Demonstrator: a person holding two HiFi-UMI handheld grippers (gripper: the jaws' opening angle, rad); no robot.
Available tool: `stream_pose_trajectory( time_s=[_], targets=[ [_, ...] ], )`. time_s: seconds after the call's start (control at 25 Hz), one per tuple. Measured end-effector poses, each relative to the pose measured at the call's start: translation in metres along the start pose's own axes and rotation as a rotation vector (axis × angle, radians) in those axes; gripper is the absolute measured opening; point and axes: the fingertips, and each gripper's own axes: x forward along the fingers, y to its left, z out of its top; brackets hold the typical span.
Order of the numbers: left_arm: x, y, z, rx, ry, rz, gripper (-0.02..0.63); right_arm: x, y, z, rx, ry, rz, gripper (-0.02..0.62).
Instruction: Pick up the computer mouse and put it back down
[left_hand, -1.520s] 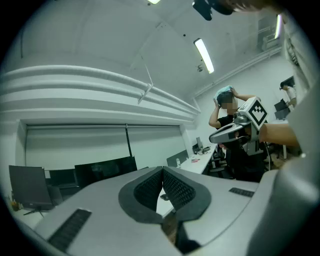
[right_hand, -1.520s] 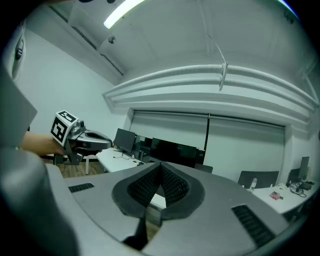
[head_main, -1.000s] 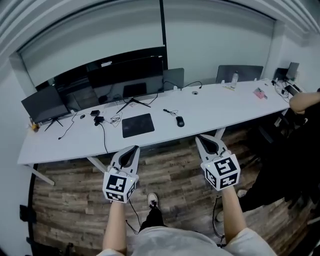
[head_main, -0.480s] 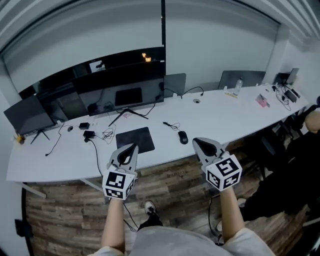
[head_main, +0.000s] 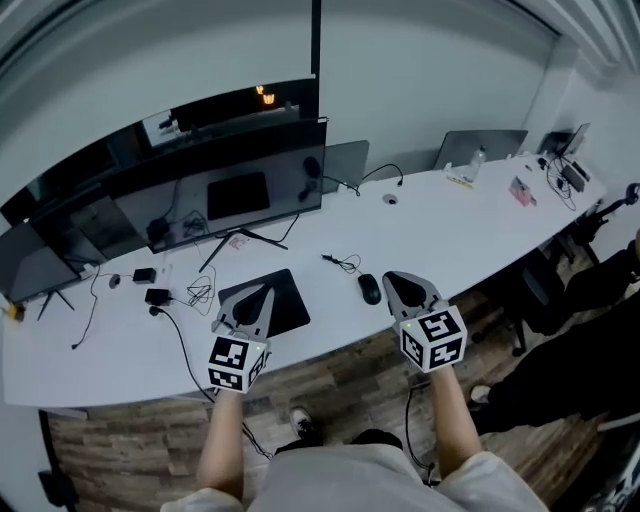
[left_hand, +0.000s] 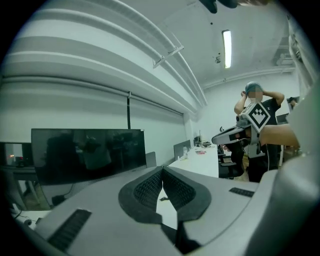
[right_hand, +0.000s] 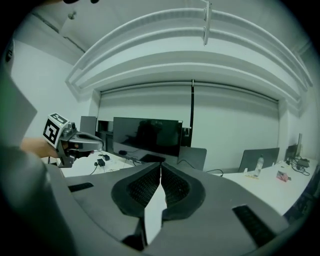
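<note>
Head view: on the long white desk (head_main: 470, 215) the computer mouse (head_main: 369, 288) lies at centre, just left of the right tool (head_main: 393, 279). Left gripper view: the left tool (left_hand: 162, 170) has its jaws together, empty. Right gripper view: the right tool is also closed on nothing, so it should open wide before lowering over the mouse.

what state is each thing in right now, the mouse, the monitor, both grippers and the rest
computer mouse, lying flat on the white desk, not held
left gripper, fingers shut, nothing between them
right gripper, fingers shut, nothing between them
monitor, screen dark
mouse pad, flat on the desk, partly hidden behind the left gripper
bottle, standing upright on the desk
</note>
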Motion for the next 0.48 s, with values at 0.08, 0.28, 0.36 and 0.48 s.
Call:
stream_pose_trajectory(
  time_s=[0.08,0.28,0.36,0.48],
  targets=[
    [0.015,0.005,-0.015,-0.022,0.026,-0.02,0.017,0.019,-0.009,-0.02,0.025,0.043,-0.011,0.033],
    [0.045,0.001,-0.059,-0.071,0.128,-0.036,0.017,0.062,-0.028,-0.092,0.031,0.196,0.015,0.089],
    [0.057,-0.002,-0.075,-0.064,0.173,-0.024,0.017,0.08,-0.039,-0.124,0.032,0.252,0.034,0.125],
    [0.072,-0.008,-0.097,-0.088,0.215,0.0,0.017,0.107,-0.059,-0.168,0.076,0.318,0.051,0.2]
  ],
)
